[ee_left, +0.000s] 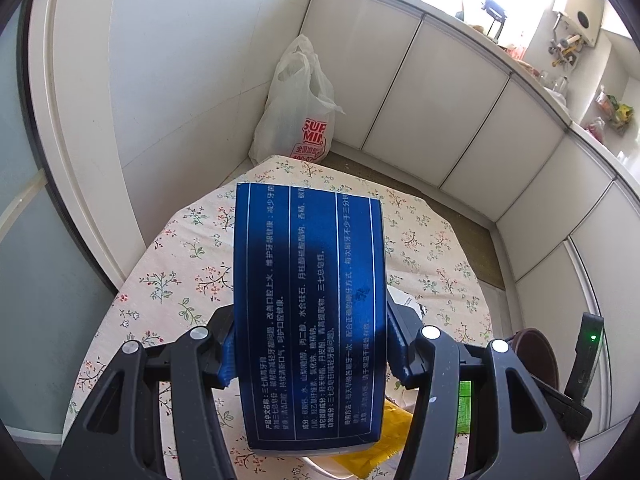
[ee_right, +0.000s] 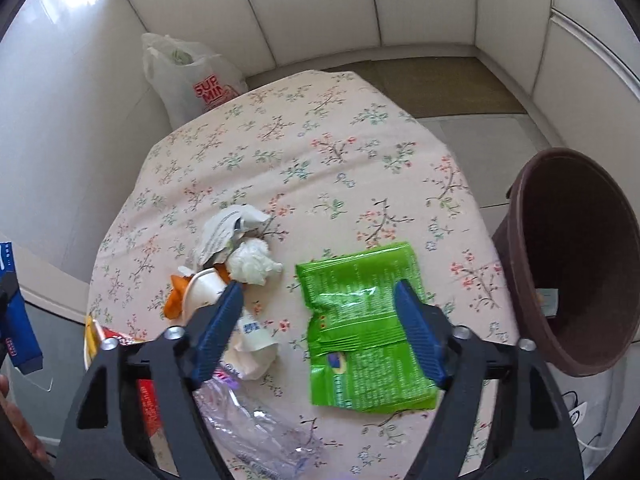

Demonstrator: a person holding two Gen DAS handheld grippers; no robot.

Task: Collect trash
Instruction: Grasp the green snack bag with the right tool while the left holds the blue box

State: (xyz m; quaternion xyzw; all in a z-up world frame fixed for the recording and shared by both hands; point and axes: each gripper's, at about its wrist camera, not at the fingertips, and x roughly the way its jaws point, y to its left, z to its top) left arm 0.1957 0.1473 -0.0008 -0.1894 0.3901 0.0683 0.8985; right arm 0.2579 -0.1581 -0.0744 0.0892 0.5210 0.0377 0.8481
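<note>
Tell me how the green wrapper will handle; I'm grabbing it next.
The green wrapper lies flat and creased, so it is probably light and floppy. Its glossy film may slip or crumple between the fingers of the open right hand-held gripper.

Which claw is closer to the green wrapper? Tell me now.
Right. The right claw hangs open directly over the green wrapper, fingers straddling it. The left claw is off to the left, raised above the table, shut on the blue box.

The tabletop (ee_right: 328, 148), covered in a floral cloth, is carrying a green wrapper (ee_right: 360, 328), a crumpled white tissue (ee_right: 252, 264), torn paper (ee_right: 228, 232), a crushed paper cup (ee_right: 208, 292) and a clear plastic bottle (ee_right: 256, 428).
</note>
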